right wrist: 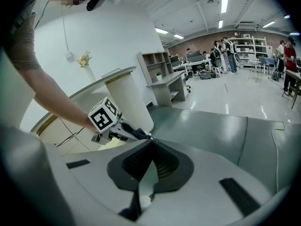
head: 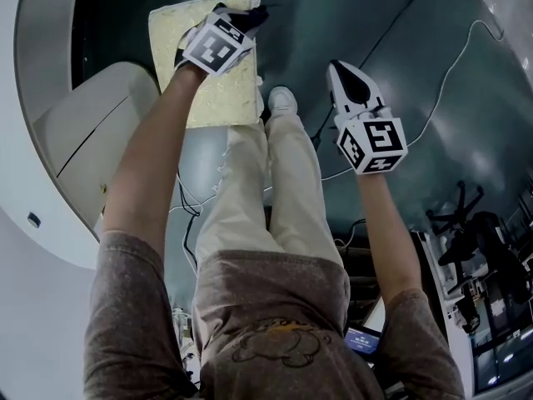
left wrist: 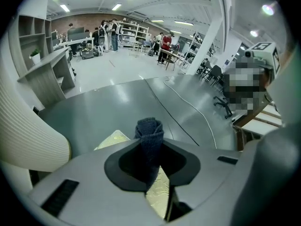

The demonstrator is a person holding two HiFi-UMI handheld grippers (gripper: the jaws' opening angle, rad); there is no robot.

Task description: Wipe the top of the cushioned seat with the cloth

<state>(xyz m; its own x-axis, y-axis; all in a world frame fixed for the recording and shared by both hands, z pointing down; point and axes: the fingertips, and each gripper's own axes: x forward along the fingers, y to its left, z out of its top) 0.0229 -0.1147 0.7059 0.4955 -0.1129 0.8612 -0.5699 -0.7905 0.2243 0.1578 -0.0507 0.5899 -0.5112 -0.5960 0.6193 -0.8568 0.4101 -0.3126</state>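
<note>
In the head view, your left gripper (head: pixel 240 19) is reaching out over the cushioned seat (head: pixel 212 98), a pale yellow pad whose longer side is running away from you. The gripper is sitting near the pad's far right corner, with the dark cloth (head: pixel 256 11) poking out ahead of its tips. Most of the top is therefore lying back toward you and off to the left. Your right gripper (head: pixel 340 72) is hanging over the grey floor, well apart from the seat, so the left hand is the nearer one by far. In the left gripper view, the jaws are clamping down on the folded cloth (left wrist: pixel 149 135). The cushioned seat (left wrist: pixel 160 197) is showing just below them, though whether the cloth is actually pressing on it cannot be told from here. In the right gripper view, the jaws of the right gripper (right wrist: pixel 150 147) are pressing together with nothing between them. They are pointing across at the left gripper (right wrist: pixel 127 133).
</note>
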